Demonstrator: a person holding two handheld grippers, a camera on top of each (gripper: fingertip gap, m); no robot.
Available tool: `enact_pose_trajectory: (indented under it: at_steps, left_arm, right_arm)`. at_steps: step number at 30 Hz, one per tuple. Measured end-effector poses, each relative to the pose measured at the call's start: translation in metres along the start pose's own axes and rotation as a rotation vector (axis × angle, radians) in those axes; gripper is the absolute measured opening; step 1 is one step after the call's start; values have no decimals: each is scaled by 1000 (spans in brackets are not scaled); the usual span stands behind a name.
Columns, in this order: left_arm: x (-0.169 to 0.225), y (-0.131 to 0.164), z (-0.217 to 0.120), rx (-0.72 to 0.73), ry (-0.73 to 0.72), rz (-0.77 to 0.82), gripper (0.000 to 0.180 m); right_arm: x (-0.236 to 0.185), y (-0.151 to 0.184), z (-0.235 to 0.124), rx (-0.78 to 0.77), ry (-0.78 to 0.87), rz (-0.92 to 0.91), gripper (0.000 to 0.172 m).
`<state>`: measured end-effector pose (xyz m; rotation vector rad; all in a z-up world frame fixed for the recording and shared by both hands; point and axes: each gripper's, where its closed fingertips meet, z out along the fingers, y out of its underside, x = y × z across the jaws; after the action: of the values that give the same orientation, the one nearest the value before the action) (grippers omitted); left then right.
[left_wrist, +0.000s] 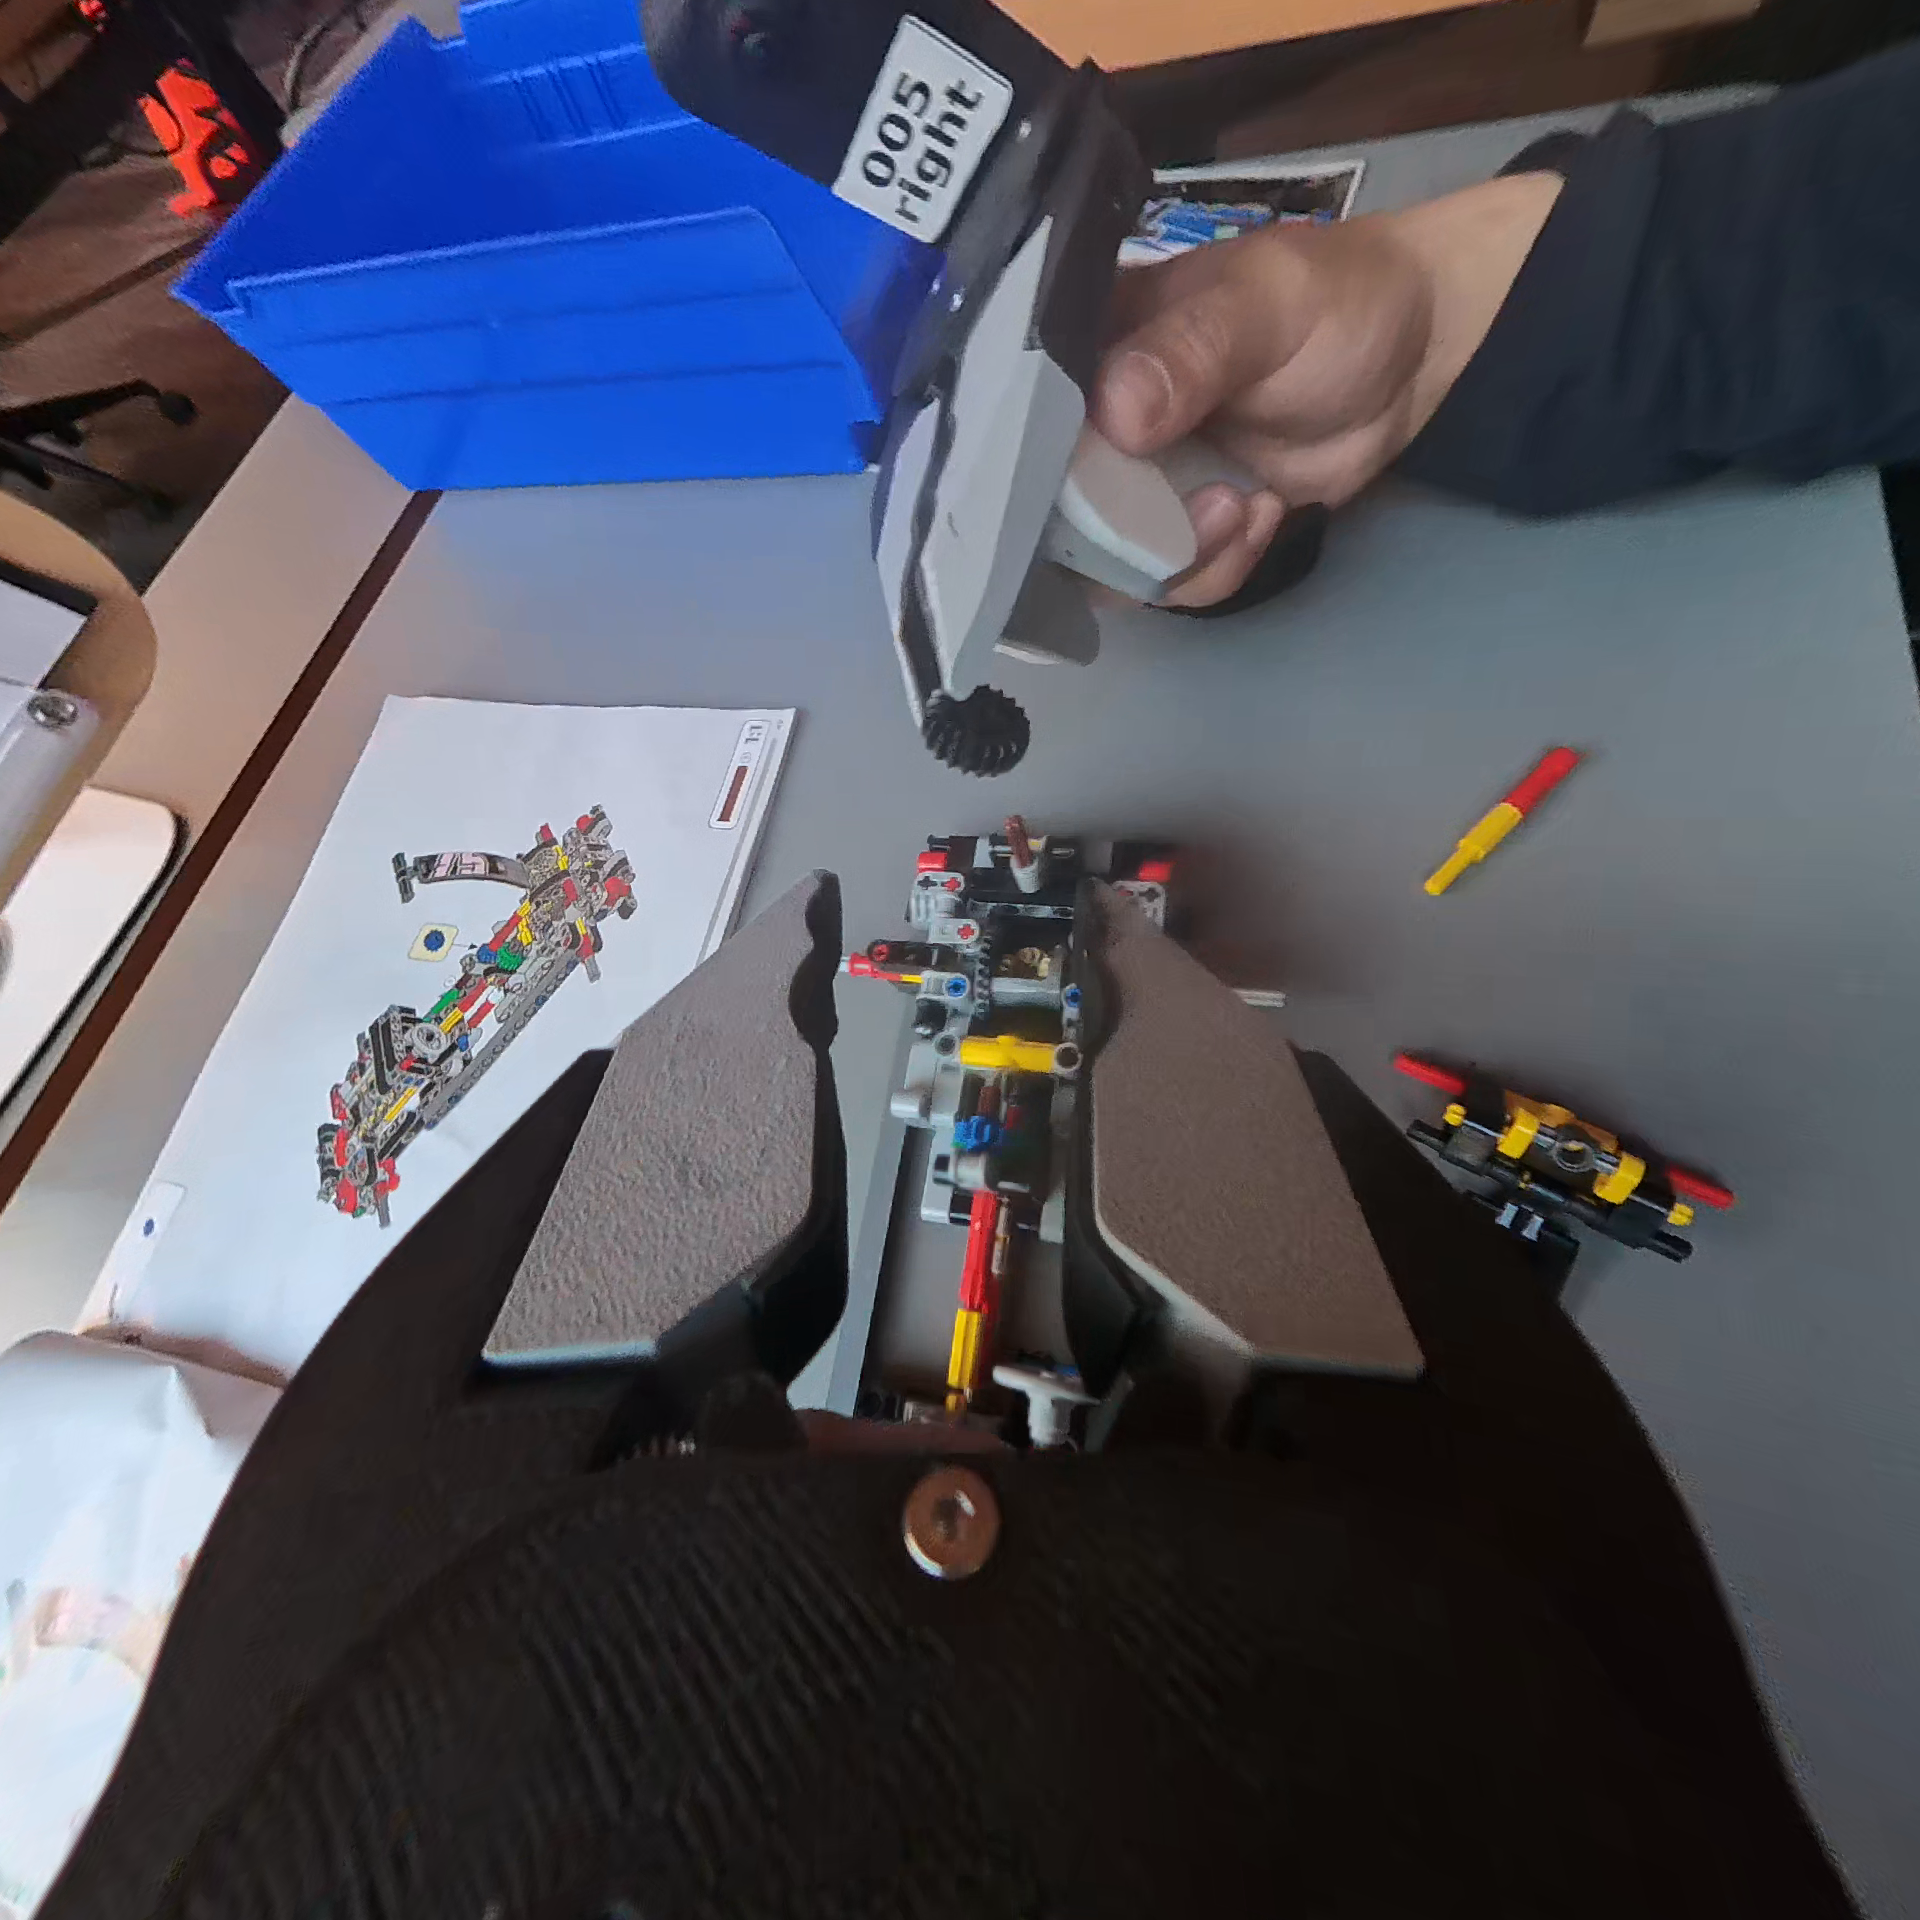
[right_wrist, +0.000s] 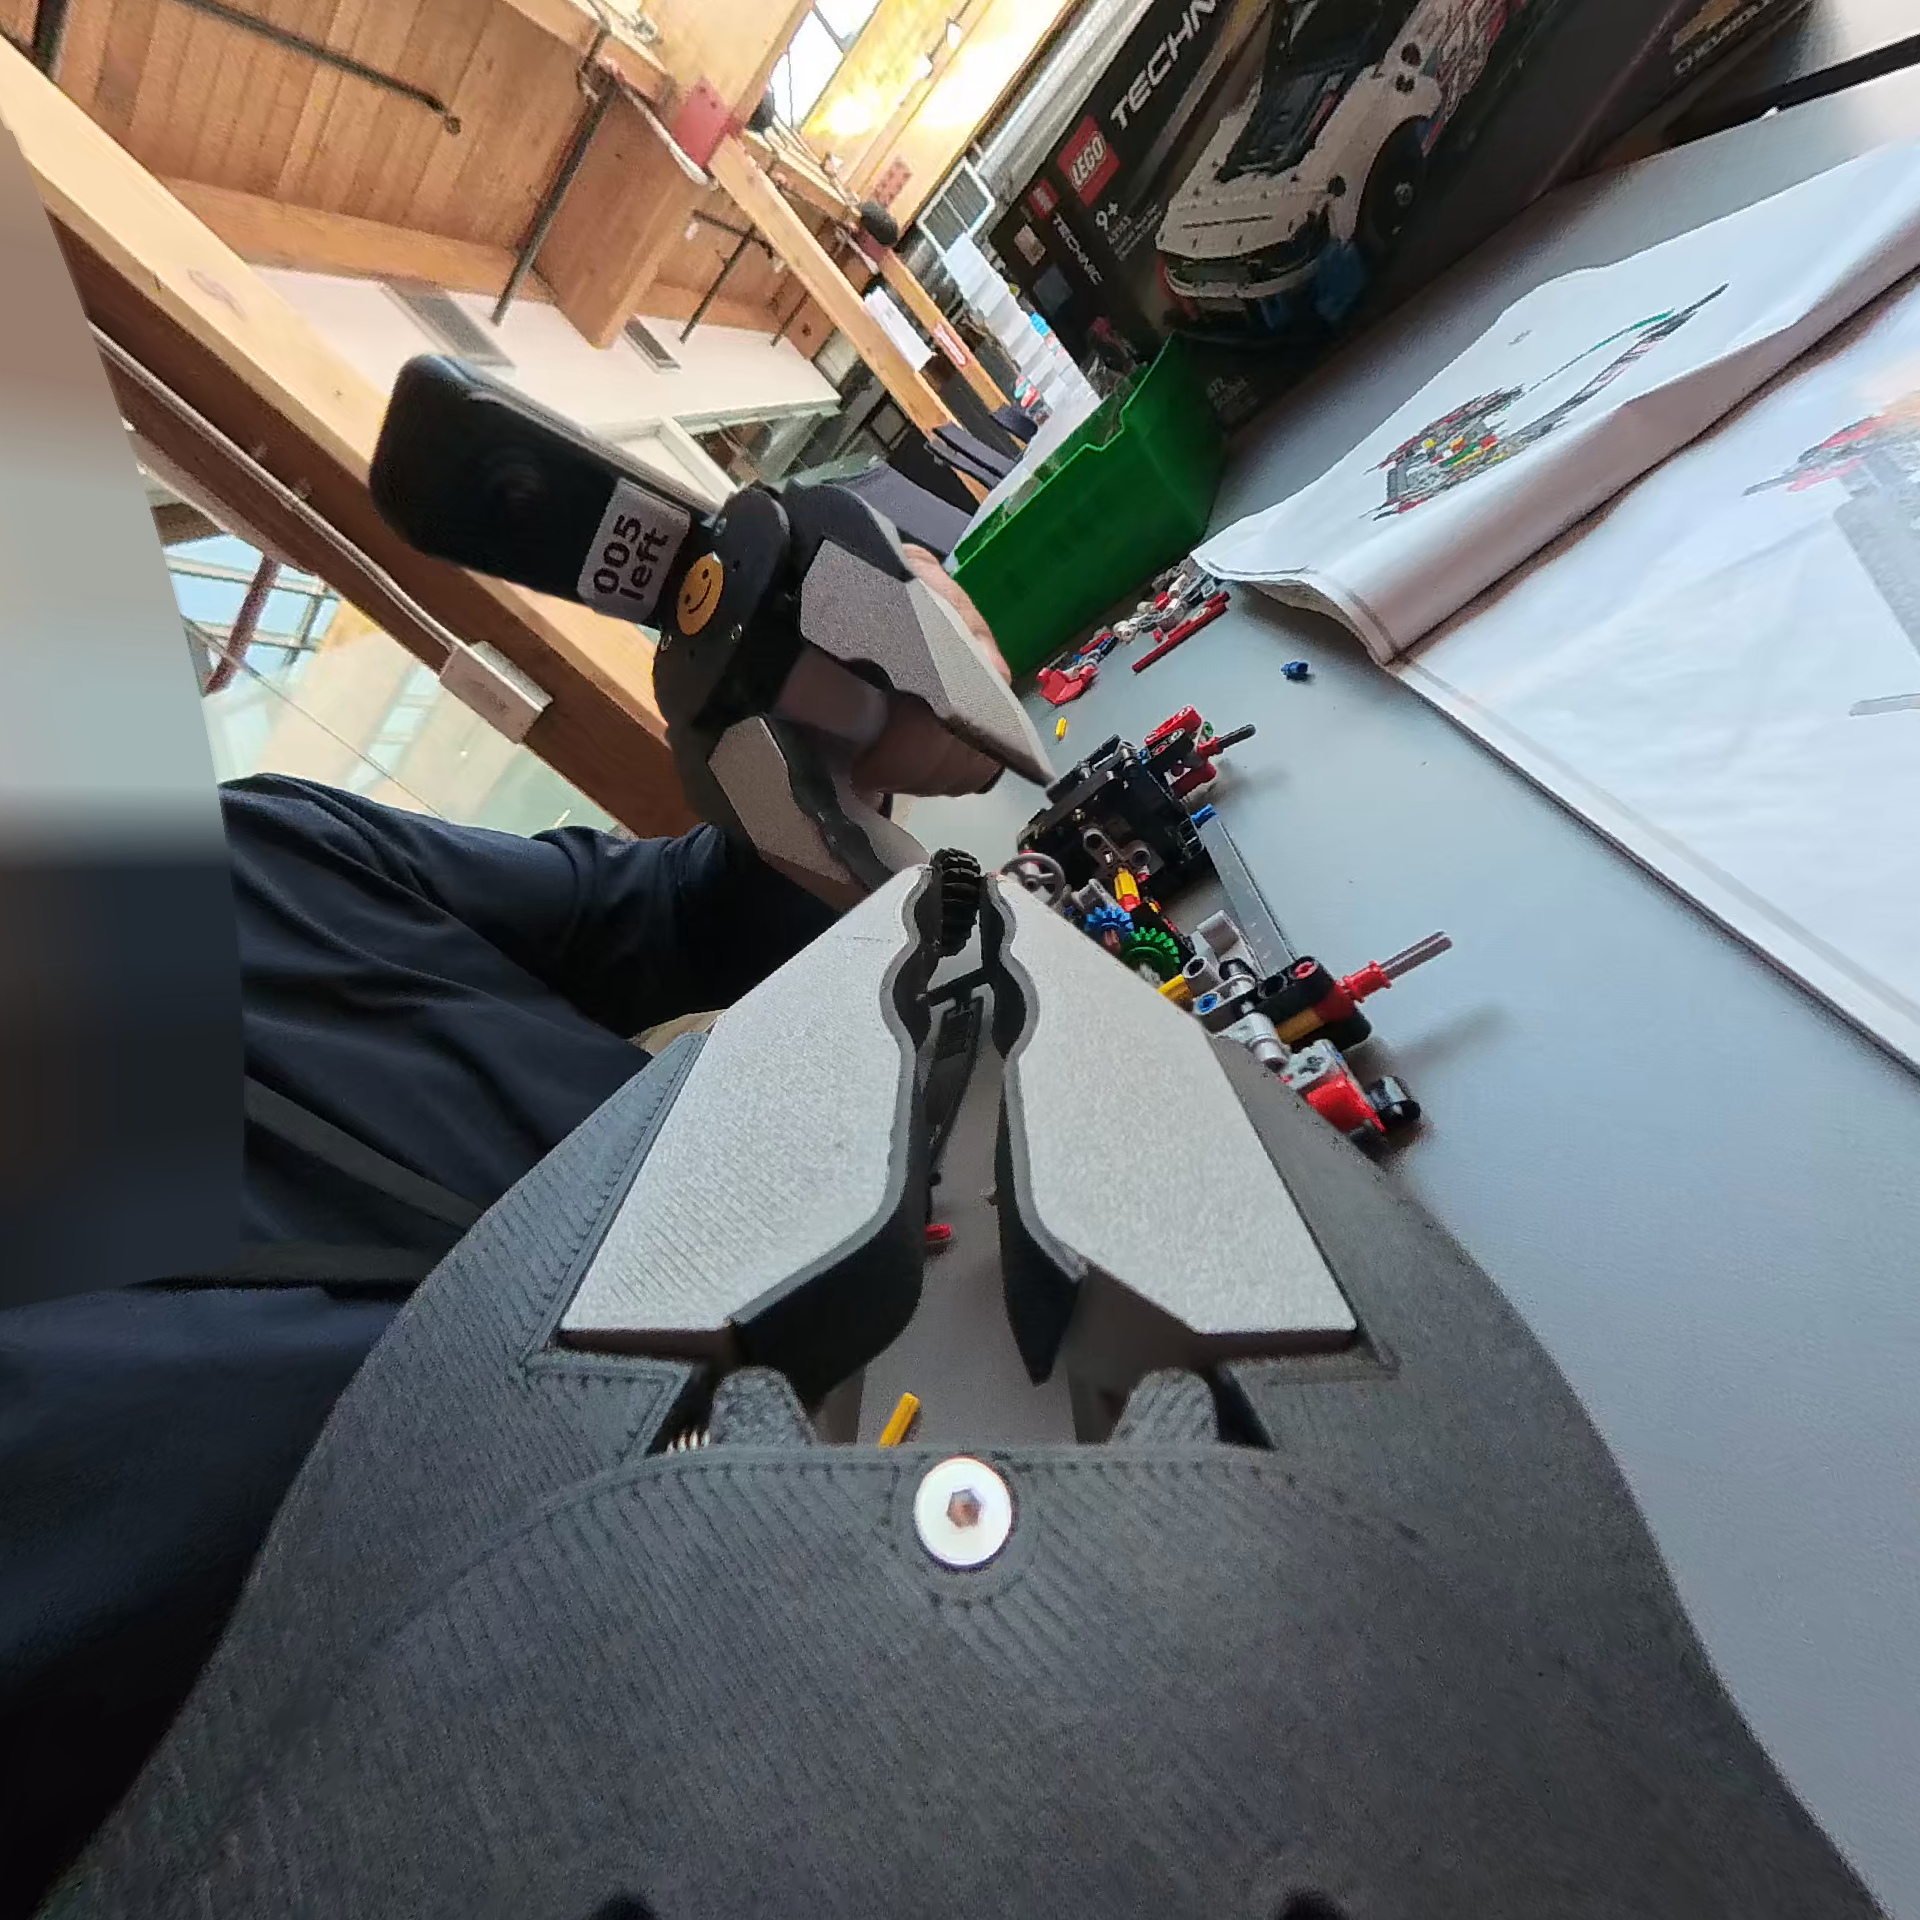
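Observation:
A long brick chassis (left_wrist: 997, 1049) of grey, black, red and yellow parts lies on the grey table (left_wrist: 1558, 644). My left gripper (left_wrist: 961, 904) is open and straddles it. Its right finger (left_wrist: 1195, 1091) lies against the chassis side, while bare table shows between the left finger (left_wrist: 717, 1091) and the chassis. My right gripper (right_wrist: 954, 894) is shut on a black toothed gear (right_wrist: 954, 904) at its fingertips. In the left wrist view the gear (left_wrist: 975, 732) hangs just beyond the far end of the chassis. The left gripper (right_wrist: 966, 826) and the chassis (right_wrist: 1132, 821) also show in the right wrist view.
An instruction booklet (left_wrist: 468, 935) lies left of the chassis and a blue bin (left_wrist: 540, 291) stands behind it. A red-and-yellow axle piece (left_wrist: 1501, 821) and a small black-and-yellow sub-assembly (left_wrist: 1558, 1153) lie to the right. A green bin (right_wrist: 1091, 509), a product box (right_wrist: 1299, 156) and loose parts (right_wrist: 1143, 634) are farther off. The grippers are tip to tip, or close to it. Left tips and right tips are each some 15 cm from the red-and-yellow axle piece (left_wrist: 1501, 821).

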<state>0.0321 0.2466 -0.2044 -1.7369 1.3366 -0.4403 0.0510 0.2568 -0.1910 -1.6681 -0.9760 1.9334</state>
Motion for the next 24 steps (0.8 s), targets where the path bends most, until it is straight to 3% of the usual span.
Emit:
enact_pose_trajectory:
  at_steps: [6, 11, 17, 19, 23, 24]
  left_arm:
    - [4, 0, 9, -11, 6, 75, 43]
    - [3, 14, -14, -68, 19, -12, 41]
    - [74, 57, -64, -307, 177, 85, 41]
    - [100, 76, -65, -381, 256, 118, 41]
    - [107, 113, -47, -529, 260, 175, 45]
    - [110, 110, -43, -503, 298, 146, 38]
  right_arm:
    - [-2, 3, 4, -26, 11, -18, 5]
    - [13, -1, -11, -18, 96, -14, 4]
    - [20, 3, -24, -56, 121, 57, 4]
    - [24, 15, -24, -127, 148, 73, 4]
    - [28, 25, -24, -194, 177, 66, 4]
    - [28, 26, -24, -193, 170, 69, 4]
